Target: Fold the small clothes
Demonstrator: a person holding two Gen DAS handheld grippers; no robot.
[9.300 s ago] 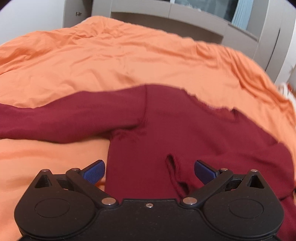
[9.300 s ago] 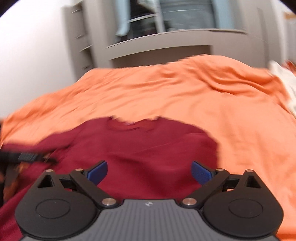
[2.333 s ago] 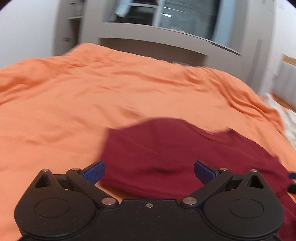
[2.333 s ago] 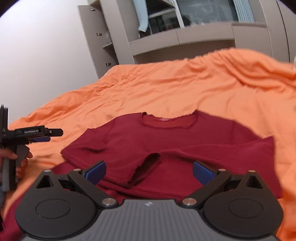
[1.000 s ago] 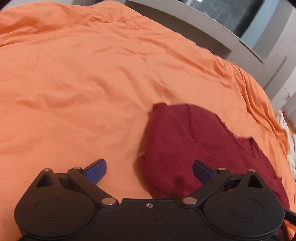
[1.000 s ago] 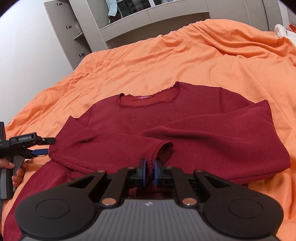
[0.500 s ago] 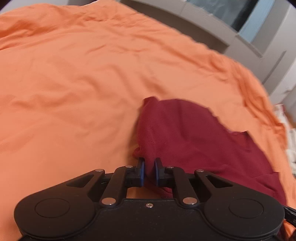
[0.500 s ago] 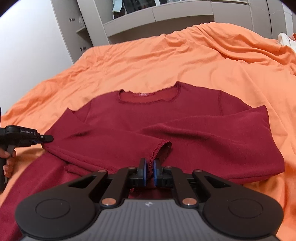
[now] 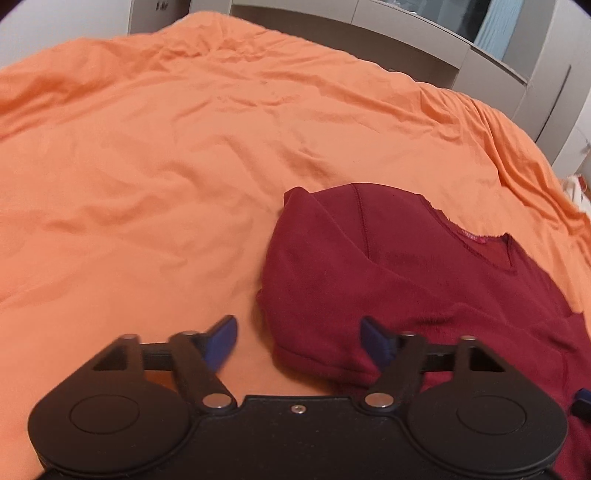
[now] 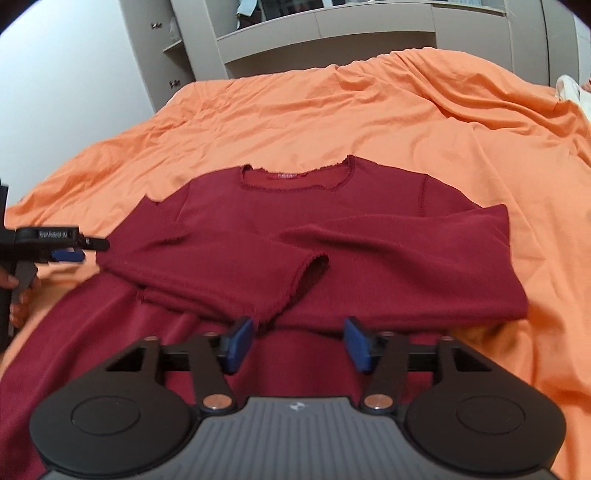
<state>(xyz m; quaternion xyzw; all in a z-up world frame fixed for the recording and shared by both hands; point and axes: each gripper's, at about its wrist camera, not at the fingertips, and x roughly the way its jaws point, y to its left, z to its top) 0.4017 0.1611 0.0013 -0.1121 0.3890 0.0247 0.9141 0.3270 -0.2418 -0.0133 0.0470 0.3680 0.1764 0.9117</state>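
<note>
A dark red long-sleeved top lies flat on the orange bedspread, neckline away from me, both sleeves folded across its chest. In the right wrist view my right gripper hovers over the lower body of the top, just short of the sleeve cuff; its jaws are opening and grip nothing. In the left wrist view my left gripper is opening over the top's folded shoulder edge, cloth lying between the pads but not pinched. The left gripper also shows at the right view's left edge.
Grey wardrobe units stand behind the bed. A white item lies at the bed's far right edge. A person's hand holds the left gripper's handle. Bare orange bedspread spreads to the left of the top.
Both grippers were shut on the cloth half a second ago, left on the shoulder fold, right near the cuff. Both have let go and drawn back a little.
</note>
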